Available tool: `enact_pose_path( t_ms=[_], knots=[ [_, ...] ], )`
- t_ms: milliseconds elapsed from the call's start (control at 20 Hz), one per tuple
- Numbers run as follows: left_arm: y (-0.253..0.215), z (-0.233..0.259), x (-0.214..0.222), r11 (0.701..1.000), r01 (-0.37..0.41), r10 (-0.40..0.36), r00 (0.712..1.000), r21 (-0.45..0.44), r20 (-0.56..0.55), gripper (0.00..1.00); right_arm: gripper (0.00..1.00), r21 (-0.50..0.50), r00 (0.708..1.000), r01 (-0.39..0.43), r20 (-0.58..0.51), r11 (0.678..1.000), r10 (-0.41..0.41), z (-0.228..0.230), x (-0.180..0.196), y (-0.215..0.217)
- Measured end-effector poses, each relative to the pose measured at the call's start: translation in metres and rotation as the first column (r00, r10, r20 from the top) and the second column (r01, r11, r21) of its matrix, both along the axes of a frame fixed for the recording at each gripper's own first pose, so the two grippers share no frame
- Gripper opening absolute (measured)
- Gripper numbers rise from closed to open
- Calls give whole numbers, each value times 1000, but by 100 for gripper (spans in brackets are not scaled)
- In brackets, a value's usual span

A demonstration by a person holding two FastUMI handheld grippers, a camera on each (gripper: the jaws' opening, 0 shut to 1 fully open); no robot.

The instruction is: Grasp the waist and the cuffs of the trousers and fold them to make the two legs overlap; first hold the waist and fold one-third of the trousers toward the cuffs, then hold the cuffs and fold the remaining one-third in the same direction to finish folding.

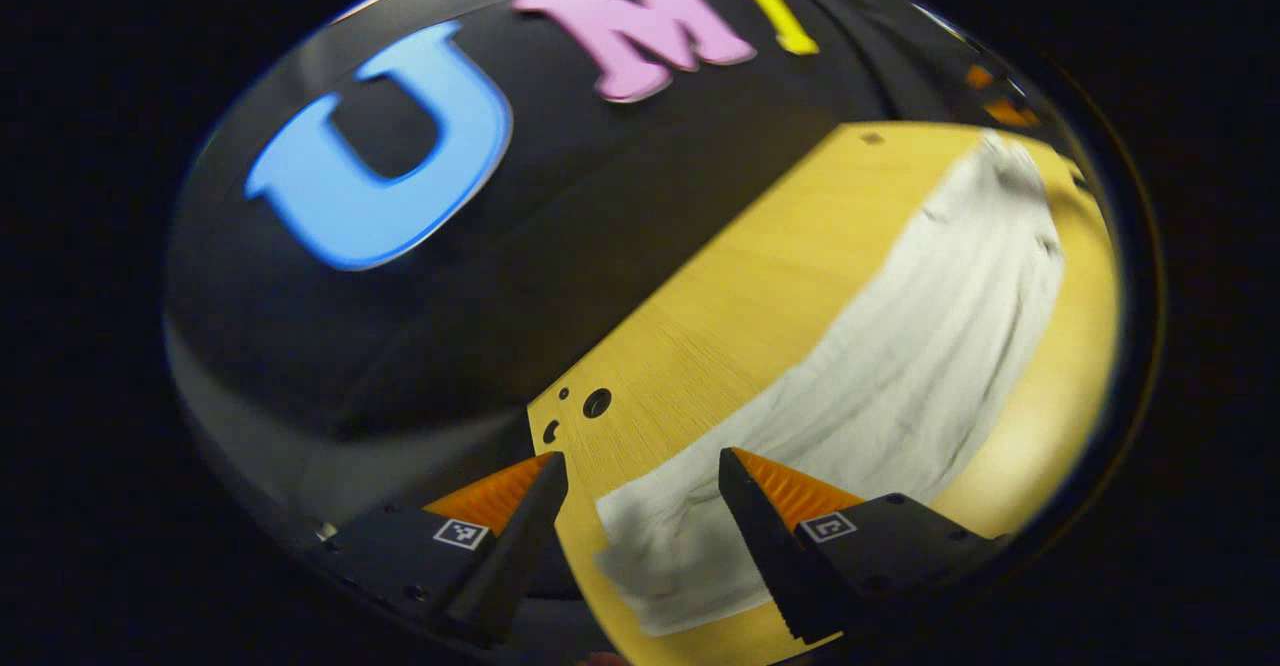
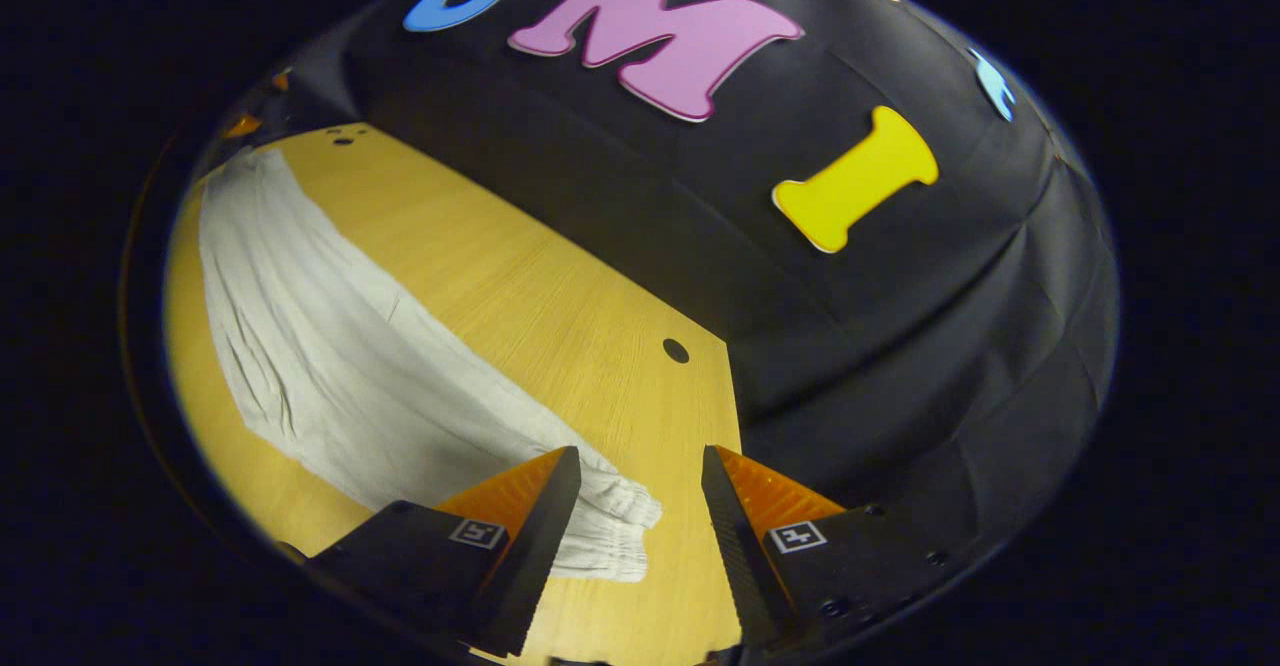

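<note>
White trousers (image 1: 930, 346) lie stretched out in one long strip on a yellow wooden table (image 1: 760, 276). In the left gripper view my left gripper (image 1: 640, 454) is open and hovers over the strip's near end (image 1: 660, 556), which lies flat between and below the fingers. In the right gripper view the trousers (image 2: 330, 346) run away to the upper left. Their gathered elastic end (image 2: 620, 526) lies just under my right gripper (image 2: 639, 450), which is open with nothing between its fingers. I cannot tell which end is the waist.
The table's corner with small round holes (image 1: 597, 403) is close to the left gripper. Another hole (image 2: 676, 350) sits near the table edge ahead of the right gripper. Black cloth wall rises behind the table (image 2: 520, 286).
</note>
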State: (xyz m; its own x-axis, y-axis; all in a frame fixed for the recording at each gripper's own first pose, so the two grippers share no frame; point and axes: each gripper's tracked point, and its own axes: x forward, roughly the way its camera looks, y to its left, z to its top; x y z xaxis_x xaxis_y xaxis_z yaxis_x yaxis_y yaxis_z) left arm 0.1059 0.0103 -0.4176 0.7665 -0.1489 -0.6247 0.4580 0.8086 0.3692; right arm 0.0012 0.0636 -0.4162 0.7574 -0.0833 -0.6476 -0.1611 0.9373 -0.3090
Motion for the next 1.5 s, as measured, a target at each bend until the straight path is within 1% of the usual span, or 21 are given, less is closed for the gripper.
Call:
enact_pose_path(
  t_ms=[50,100,200,300,350,400,500,700,750,800,850,900,950,1000,1050,1100,1150,1200,1400,1450,1500],
  knots=[
    [-4,5,-4,988,-95,95,995,-125,-3,97,80,61,998,52,17,997,-53,6,1,3],
    [-7,10,-6,956,-174,175,984,-235,-18,97,80,115,995,90,35,989,-95,13,2,9],
    [-6,9,-12,867,-303,298,951,-396,-75,97,80,202,985,158,41,966,-170,14,3,7],
    [-7,6,-17,751,-403,380,912,-523,-156,97,77,297,966,240,22,924,-258,10,-2,8],
    [-7,4,-19,703,-436,403,895,-561,-190,98,80,352,952,284,5,892,-305,10,-7,9],
    [-7,-1,-20,655,-470,425,877,-591,-226,95,80,405,936,329,-20,853,-352,8,-12,9],
    [-6,-4,-25,571,-527,457,841,-629,-291,95,80,506,898,414,-93,756,-430,0,-15,13],
    [-3,-10,-36,433,-623,502,767,-651,-400,95,81,583,829,535,-224,611,-512,-20,-24,26],
    [-5,-14,-40,413,-641,513,751,-647,-416,95,81,598,808,563,-254,570,-531,-25,-26,30],
    [-4,-19,-43,398,-656,519,737,-641,-433,91,81,613,788,589,-288,528,-545,-31,-27,32],
    [0,-24,-50,382,-669,521,726,-637,-449,95,81,622,763,617,-323,482,-560,-37,-30,34],
    [1,-27,-54,366,-685,520,712,-630,-472,91,81,628,742,640,-355,444,-568,-43,-32,38],
    [1,-32,-56,349,-701,521,697,-622,-493,95,81,630,720,662,-384,406,-578,-47,-37,40],
    [3,-35,-59,329,-719,527,678,-612,-514,91,81,631,698,682,-411,369,-587,-50,-40,41],
    [4,-39,-65,309,-737,532,658,-601,-532,93,81,633,680,696,-430,339,-594,-52,-43,41],
    [6,-42,-70,291,-752,539,640,-591,-548,95,81,631,664,709,-447,315,-599,-54,-45,41],
    [11,-50,-75,277,-765,544,623,-581,-561,91,81,628,651,719,-458,298,-605,-57,-48,39],
    [14,-55,-81,265,-778,548,607,-570,-575,95,81,622,639,729,-470,285,-610,-60,-50,39],
    [28,-72,-92,220,-822,570,546,-526,-615,95,81,595,573,775,-518,214,-635,-77,-66,31],
    [31,-77,-93,205,-830,575,531,-519,-622,96,81,587,560,784,-529,202,-638,-82,-70,30],
    [35,-82,-92,193,-838,580,517,-510,-630,96,81,575,550,793,-536,200,-641,-88,-72,27]
  ],
)
